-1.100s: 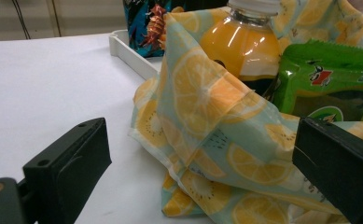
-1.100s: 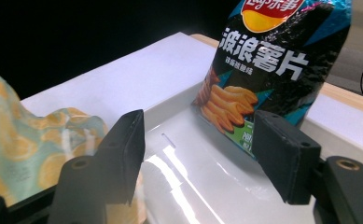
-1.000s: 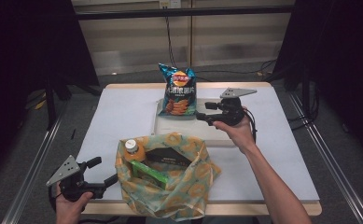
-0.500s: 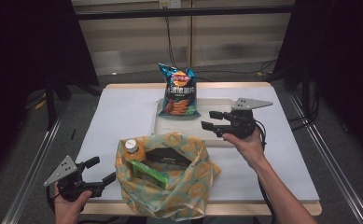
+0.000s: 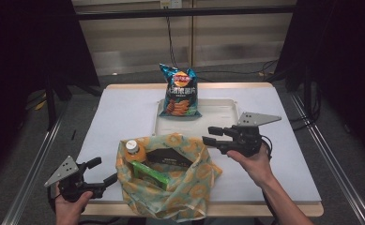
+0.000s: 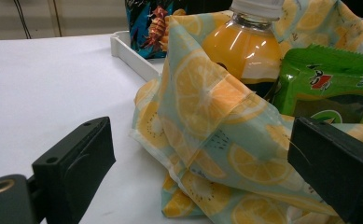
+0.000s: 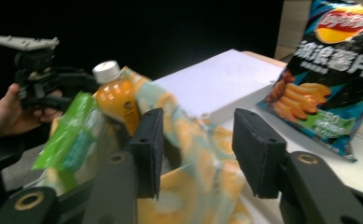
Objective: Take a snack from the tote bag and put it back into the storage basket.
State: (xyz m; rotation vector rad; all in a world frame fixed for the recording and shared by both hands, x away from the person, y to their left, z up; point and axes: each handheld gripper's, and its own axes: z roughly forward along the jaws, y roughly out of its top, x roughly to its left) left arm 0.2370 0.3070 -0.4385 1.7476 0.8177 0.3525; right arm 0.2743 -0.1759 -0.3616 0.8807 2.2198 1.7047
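While the right gripper was at the chip bag a sec ago, it has since come back toward the person and now hangs just beside the right rim of the lemon-print cloth bag, jaws part-way apart w/ nothing between them; they have just been closing. The chip bag stands alone on the far edge of the white tray, so that item looks placed, and my read is the next pick comes from the cloth bag. Left gripper has not shifted: jaws wide apart, empty, near the bag's left side, not touching it.

Contents of the bag: orange juice bottle upright at the left, green packet in front, dark box in the middle.

High view gives the whole layout, incl. the dark box lying flat. Left gripper view gets the bottle and green packet close up over the cloth fold, plus the tray corner. Right gripper view is blurred on the cloth but shows the chip bag print sharp, and the left gripper beyond the bottle.
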